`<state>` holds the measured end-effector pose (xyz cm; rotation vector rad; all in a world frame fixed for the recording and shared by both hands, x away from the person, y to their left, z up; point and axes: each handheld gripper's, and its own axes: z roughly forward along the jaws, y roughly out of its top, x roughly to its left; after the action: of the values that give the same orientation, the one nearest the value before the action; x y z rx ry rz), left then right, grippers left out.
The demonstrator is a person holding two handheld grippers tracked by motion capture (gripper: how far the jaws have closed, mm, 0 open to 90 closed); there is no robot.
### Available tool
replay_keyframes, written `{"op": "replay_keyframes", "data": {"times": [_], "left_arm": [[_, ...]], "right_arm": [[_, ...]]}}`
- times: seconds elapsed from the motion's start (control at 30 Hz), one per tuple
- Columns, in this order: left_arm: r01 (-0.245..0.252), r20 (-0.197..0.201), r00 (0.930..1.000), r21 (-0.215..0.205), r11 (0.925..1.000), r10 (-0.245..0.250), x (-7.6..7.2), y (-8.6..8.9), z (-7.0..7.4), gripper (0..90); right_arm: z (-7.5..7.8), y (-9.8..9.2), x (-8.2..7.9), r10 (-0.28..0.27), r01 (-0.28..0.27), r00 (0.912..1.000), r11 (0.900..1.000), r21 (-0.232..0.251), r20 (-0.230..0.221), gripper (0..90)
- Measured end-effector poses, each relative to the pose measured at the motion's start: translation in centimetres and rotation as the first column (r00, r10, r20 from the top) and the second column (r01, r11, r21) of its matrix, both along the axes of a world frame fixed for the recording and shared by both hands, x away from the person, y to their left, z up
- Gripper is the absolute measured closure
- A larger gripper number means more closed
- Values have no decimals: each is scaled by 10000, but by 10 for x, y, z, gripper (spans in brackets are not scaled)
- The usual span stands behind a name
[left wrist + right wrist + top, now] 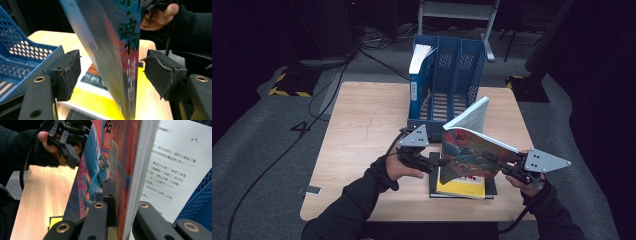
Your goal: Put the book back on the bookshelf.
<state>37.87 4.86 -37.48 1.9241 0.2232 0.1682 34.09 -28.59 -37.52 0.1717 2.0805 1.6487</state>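
A colourful picture-cover book stands tilted and partly open over a yellow book that lies on a black one. My right gripper is shut on the standing book's right edge; in the right gripper view the jaws clamp the cover and several pages. My left gripper is at the book's lower left. In the left gripper view its jaws stand open on either side of the book's edge, with gaps at both pads.
A blue three-slot file rack stands at the back of the wooden table, with a blue-spined book upright in its left slot. A small flat item lies at the front left corner. Cables run across the floor.
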Motion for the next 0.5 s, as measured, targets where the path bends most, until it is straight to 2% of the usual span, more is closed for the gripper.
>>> {"op": "replay_keyframes", "data": {"times": [0.17,0.33,0.5], "left_arm": [[-195,-100,9998,-289,9994,192,6,-23,-4,345],[-389,-186,9991,-686,9969,377,12,-28,-1,381],[-318,-79,9995,-1073,9937,311,17,-31,11,404]], "right_arm": [[1,1,0,1,-1,10000,10000,-49,-7,857],[1,0,1,-13,13,10000,10000,-25,-56,856],[1,0,3,-58,57,9999,10000,-21,-109,854]]}}
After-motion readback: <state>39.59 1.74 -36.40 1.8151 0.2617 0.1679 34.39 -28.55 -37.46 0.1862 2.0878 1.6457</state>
